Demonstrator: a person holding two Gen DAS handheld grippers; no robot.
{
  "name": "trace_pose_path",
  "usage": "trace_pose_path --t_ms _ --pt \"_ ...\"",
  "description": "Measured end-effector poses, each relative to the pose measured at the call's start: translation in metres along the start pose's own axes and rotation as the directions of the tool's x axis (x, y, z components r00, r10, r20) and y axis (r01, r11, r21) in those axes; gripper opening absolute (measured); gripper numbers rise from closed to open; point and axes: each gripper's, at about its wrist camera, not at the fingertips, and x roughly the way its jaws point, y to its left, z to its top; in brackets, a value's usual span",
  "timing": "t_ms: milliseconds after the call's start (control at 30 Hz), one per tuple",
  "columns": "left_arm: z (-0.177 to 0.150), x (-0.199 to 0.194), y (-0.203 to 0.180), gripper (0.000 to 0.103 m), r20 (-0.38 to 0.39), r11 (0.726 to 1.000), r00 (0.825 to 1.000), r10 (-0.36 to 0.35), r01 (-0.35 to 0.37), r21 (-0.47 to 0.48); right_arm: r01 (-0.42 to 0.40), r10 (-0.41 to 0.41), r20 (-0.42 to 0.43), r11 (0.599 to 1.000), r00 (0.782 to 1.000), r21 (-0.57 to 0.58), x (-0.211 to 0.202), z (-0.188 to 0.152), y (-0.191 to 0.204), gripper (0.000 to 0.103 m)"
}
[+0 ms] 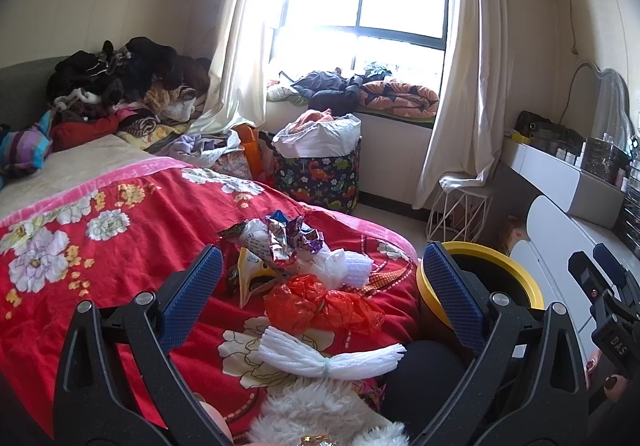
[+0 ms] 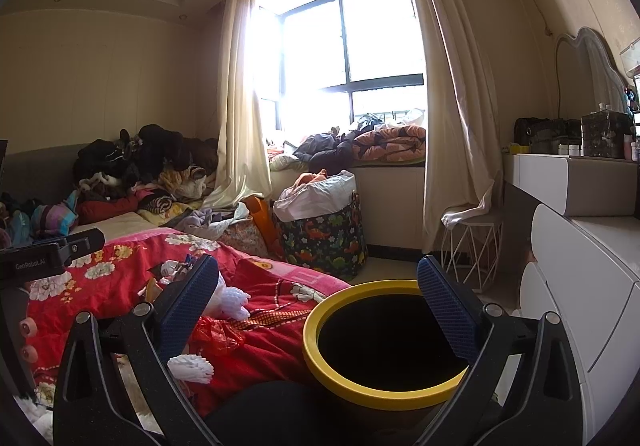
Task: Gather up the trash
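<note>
Trash lies on the red flowered bedspread (image 1: 120, 246): crumpled snack wrappers (image 1: 280, 238), a yellow-white wrapper (image 1: 252, 278), white foam netting (image 1: 352, 266), an orange plastic bag (image 1: 320, 306) and a tied white foam bundle (image 1: 328, 360). My left gripper (image 1: 324, 290) is open and empty, hovering over this pile. A yellow-rimmed black bin (image 2: 384, 342) stands by the bed's edge; it also shows in the left wrist view (image 1: 500, 278). My right gripper (image 2: 320, 306) is open and empty above the bin's mouth. The orange bag (image 2: 218, 336) and foam pieces (image 2: 232, 302) show left of the bin.
Clothes are heaped at the bed's far end (image 1: 120, 78). A dinosaur-print hamper (image 1: 320, 174) stands under the window. A white wire stool (image 1: 460, 206) and a white dresser (image 2: 580, 286) are at the right. White fluffy fabric (image 1: 320, 414) lies at the near edge.
</note>
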Motion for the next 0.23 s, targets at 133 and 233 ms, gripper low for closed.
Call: trace_pose_path --t_ms 133,233 --pt "-0.0005 -0.0003 -0.0002 0.092 -0.001 1.0 1.0 0.002 -0.002 -0.002 -0.001 0.001 -0.001 1.0 1.0 0.001 0.0002 0.0003 0.0003 0.097" --pt "0.0006 -0.0002 -0.0003 0.092 -0.001 1.0 1.0 0.0 0.0 -0.004 0.0 0.0 -0.001 1.0 1.0 0.001 0.0004 0.0004 0.0 0.097"
